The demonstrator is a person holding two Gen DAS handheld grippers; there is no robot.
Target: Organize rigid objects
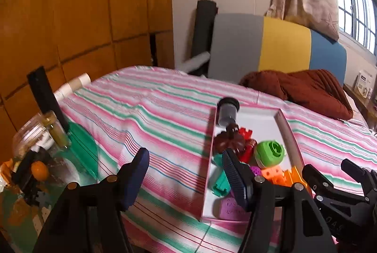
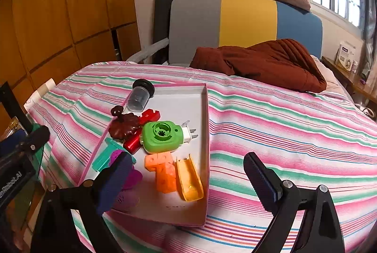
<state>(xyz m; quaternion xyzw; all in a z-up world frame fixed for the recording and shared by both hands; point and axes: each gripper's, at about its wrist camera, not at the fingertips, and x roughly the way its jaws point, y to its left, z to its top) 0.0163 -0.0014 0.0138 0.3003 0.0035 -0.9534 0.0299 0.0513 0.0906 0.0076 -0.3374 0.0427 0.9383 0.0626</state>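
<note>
The bed [image 2: 282,116] fills the lower half of both views, with lots of free striped cover at the right. The white box [image 2: 204,158] sits at middle left of the right view with the toys inside: green plug [image 2: 162,136], orange blocks [image 2: 162,172], brown lid [image 2: 124,125]. The grey cup [image 2: 140,97] leans on the far rim. Both the right gripper [image 2: 186,184] and left gripper [image 1: 186,172] are wide and hold nothing. I think tidying is nearly done. Lift clear of the box walls.
</note>
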